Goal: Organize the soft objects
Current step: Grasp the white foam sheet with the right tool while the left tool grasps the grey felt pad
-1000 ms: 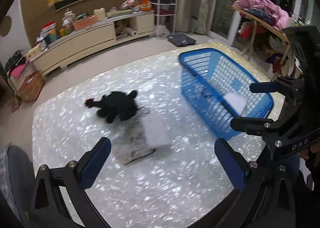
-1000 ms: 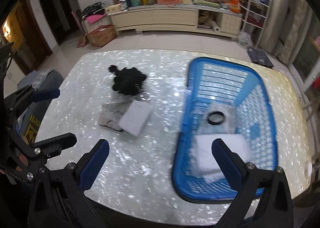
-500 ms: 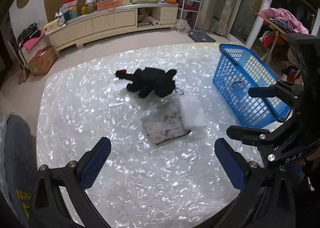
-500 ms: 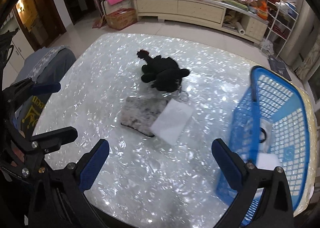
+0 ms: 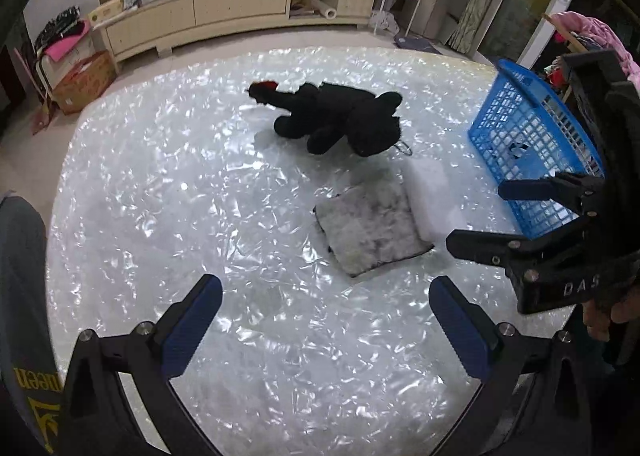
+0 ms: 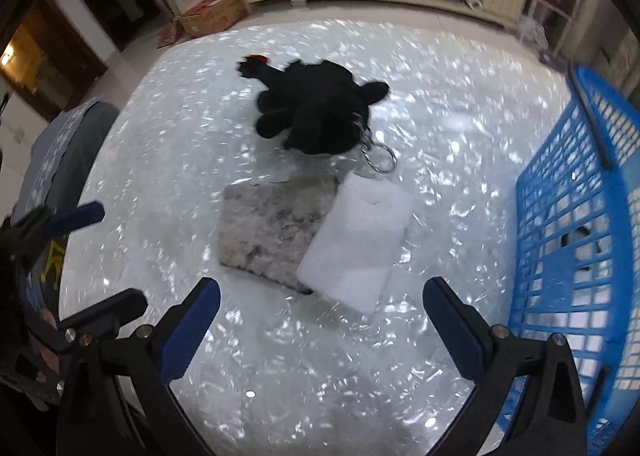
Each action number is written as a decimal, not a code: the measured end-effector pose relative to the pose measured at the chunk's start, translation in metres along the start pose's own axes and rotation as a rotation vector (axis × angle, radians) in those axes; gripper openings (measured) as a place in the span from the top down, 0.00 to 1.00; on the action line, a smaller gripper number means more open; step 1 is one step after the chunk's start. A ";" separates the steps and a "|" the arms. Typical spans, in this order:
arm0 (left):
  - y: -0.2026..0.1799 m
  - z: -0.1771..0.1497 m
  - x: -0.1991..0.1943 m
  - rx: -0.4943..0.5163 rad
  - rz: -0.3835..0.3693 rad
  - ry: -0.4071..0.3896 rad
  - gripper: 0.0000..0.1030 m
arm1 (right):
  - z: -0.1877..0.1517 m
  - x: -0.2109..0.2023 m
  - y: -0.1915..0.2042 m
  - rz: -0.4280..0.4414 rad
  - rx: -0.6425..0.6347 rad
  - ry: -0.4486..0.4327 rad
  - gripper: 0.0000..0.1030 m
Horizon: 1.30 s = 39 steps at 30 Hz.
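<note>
Both claws swing away from the blue basket (image 6: 576, 240), now off to the right, toward the items ahead. The right gripper (image 6: 320, 328) and left gripper (image 5: 328, 322) gape empty. Just ahead lies the white foam pad (image 6: 360, 240), overlapping the grey furry pad (image 6: 272, 228); the black plush toy (image 6: 316, 112) lies beyond. All look light and squashy; pinch the foam's free near edge.

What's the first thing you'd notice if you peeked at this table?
A black plush toy lies in the middle of the shiny white table, a key ring beside it. Just in front lie a grey fuzzy pad and a white foam sheet, side by side. A bright blue basket stands at the right.
</note>
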<state>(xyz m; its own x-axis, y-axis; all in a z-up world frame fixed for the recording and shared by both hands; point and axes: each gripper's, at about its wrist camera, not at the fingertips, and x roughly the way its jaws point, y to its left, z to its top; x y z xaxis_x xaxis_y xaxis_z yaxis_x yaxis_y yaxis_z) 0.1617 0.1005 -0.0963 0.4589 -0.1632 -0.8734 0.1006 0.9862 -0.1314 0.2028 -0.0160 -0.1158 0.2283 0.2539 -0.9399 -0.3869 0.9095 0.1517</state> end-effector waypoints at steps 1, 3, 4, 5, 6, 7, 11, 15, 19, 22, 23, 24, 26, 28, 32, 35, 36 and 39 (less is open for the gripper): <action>0.003 0.001 0.005 -0.007 -0.007 0.009 0.00 | 0.001 0.003 -0.002 0.006 0.015 0.007 0.01; 0.007 0.004 0.013 -0.018 -0.020 0.021 0.00 | 0.005 0.010 -0.009 0.019 0.053 0.025 0.01; 0.010 0.006 0.017 -0.023 -0.025 0.029 0.00 | 0.007 0.015 -0.014 0.020 0.078 0.034 0.01; 0.011 0.008 0.021 -0.025 -0.029 0.036 0.00 | 0.010 0.018 -0.018 0.022 0.100 0.041 0.03; 0.013 0.010 0.025 -0.025 -0.030 0.044 0.00 | 0.012 0.020 -0.021 0.026 0.120 0.047 0.06; 0.013 0.012 0.030 -0.023 -0.025 0.054 0.00 | 0.015 0.023 -0.024 0.026 0.140 0.054 0.06; 0.014 0.018 0.050 0.002 -0.006 0.091 0.00 | 0.022 0.034 -0.026 0.000 0.165 0.072 0.06; 0.013 0.024 0.068 0.010 -0.002 0.120 0.00 | 0.026 0.045 -0.027 0.010 0.197 0.097 0.10; 0.014 0.032 0.082 0.009 -0.013 0.140 0.00 | 0.027 0.048 -0.031 -0.016 0.200 0.110 0.12; 0.012 0.037 0.089 0.014 -0.006 0.150 0.00 | 0.028 0.052 -0.033 -0.022 0.213 0.111 0.13; 0.012 0.039 0.092 0.019 -0.003 0.156 0.00 | 0.029 0.052 -0.033 -0.023 0.215 0.109 0.14; 0.011 0.040 0.095 0.028 0.003 0.160 0.00 | 0.031 0.053 -0.033 -0.020 0.219 0.110 0.14; 0.008 0.043 0.100 0.040 0.013 0.166 0.00 | 0.033 0.053 -0.032 -0.022 0.218 0.110 0.14; 0.005 0.043 0.106 0.057 0.024 0.175 0.06 | 0.038 0.055 -0.032 -0.034 0.207 0.110 0.14; -0.003 0.043 0.116 0.067 0.026 0.187 0.10 | 0.041 0.056 -0.028 -0.065 0.185 0.107 0.21; -0.012 0.043 0.120 0.086 0.031 0.191 0.19 | 0.039 0.057 -0.023 -0.088 0.156 0.108 0.30; -0.013 0.043 0.121 0.090 0.039 0.196 0.29 | 0.039 0.057 -0.022 -0.097 0.145 0.107 0.33; -0.023 0.046 0.119 0.107 0.024 0.190 0.60 | 0.036 0.057 -0.022 -0.094 0.136 0.102 0.38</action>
<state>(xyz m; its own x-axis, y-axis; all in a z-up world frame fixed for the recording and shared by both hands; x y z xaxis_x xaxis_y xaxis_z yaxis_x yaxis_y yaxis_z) 0.2552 0.0570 -0.1759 0.2882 -0.1213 -0.9499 0.1896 0.9795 -0.0675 0.2566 -0.0091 -0.1621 0.1635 0.1373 -0.9769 -0.2427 0.9654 0.0951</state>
